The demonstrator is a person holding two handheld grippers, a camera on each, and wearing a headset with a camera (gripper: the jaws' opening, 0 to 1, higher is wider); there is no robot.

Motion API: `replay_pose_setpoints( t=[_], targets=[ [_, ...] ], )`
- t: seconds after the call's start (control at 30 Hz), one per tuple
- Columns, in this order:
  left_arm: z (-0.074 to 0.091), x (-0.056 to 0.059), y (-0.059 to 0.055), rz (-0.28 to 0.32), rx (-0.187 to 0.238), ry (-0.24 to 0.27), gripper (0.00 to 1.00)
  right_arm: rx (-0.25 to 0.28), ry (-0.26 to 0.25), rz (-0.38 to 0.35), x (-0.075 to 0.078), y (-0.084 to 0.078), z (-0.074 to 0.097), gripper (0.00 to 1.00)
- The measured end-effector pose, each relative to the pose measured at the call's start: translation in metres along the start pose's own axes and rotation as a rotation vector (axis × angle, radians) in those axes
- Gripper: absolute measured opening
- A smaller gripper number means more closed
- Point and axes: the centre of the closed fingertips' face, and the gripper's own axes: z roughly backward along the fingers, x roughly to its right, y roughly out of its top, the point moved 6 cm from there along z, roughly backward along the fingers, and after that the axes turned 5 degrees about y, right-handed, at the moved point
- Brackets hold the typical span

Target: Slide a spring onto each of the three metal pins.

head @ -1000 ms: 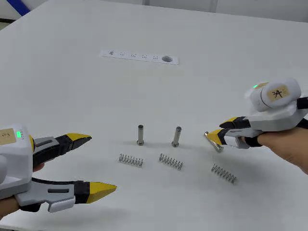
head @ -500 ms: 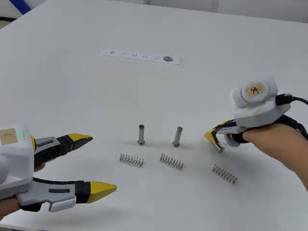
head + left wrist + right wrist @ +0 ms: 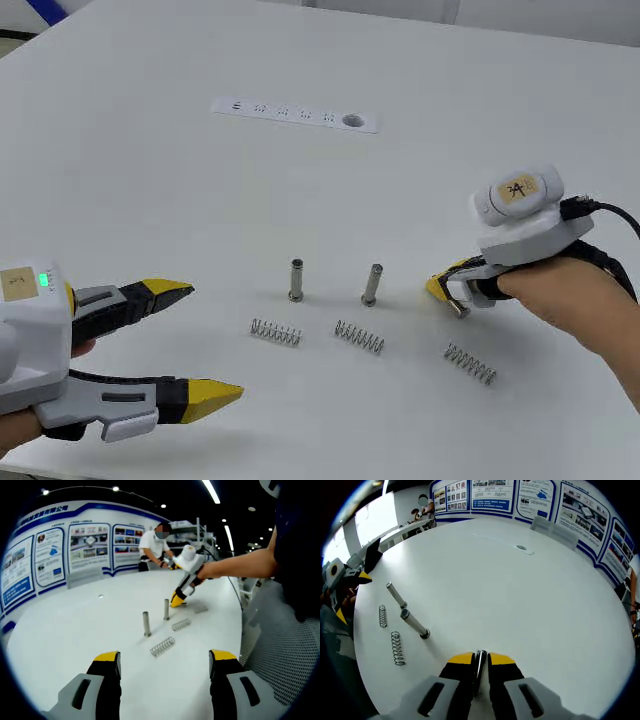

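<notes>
White and matt, the wide tabletop [image 3: 150, 200] carries everything for the job in one small group, placed here from the middle steel pin [image 3: 372, 284], a short bright cylinder that stands upright on a small flanged foot.

Nearest the person and well to the left of that pin hangs the left gripper [image 3: 215, 341], a grey body with yellow-tipped black jaws spread wide and nothing between them. Just on the near side of the middle pin lies one thin coiled wire spring [image 3: 359, 337]. A second spring [image 3: 275, 332] lies to its near left and a third spring [image 3: 469, 363] to its near right, all three flat on the table and apart from one another. Beside the middle pin on the left stands a matching upright pin [image 3: 296, 279]. To the right the right gripper [image 3: 447, 289] has its jaws clamped on the third pin [image 3: 480, 661], which leans with its lower end at the table.

The springs look light, soft and ready to roll, so a gentle pinch across the coils near one end should leave the bore free. The pins look stiff, smooth and easy to tip over.

Well beyond the middle pin a long white socket strip [image 3: 295, 115] is set flush in the table. Past that are blue-trimmed display boards [image 3: 90, 542], ceiling lights and another person in a white shirt [image 3: 152, 545].
</notes>
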Motion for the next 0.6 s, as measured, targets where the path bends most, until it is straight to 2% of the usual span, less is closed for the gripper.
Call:
replay_pose_setpoints(
  t=[0.47,0.6],
  targets=[
    [0.0006,-0.0005,-0.0010,0.003,-0.001,0.000,0.72,-0.029,0.011,-0.025,-0.0003,0.0006,-0.0013,0.09],
    [0.0006,-0.0005,-0.0001,0.001,0.002,0.000,0.72,-0.015,0.011,-0.066,0.0013,-0.0004,-0.0011,0.08]
  ],
)
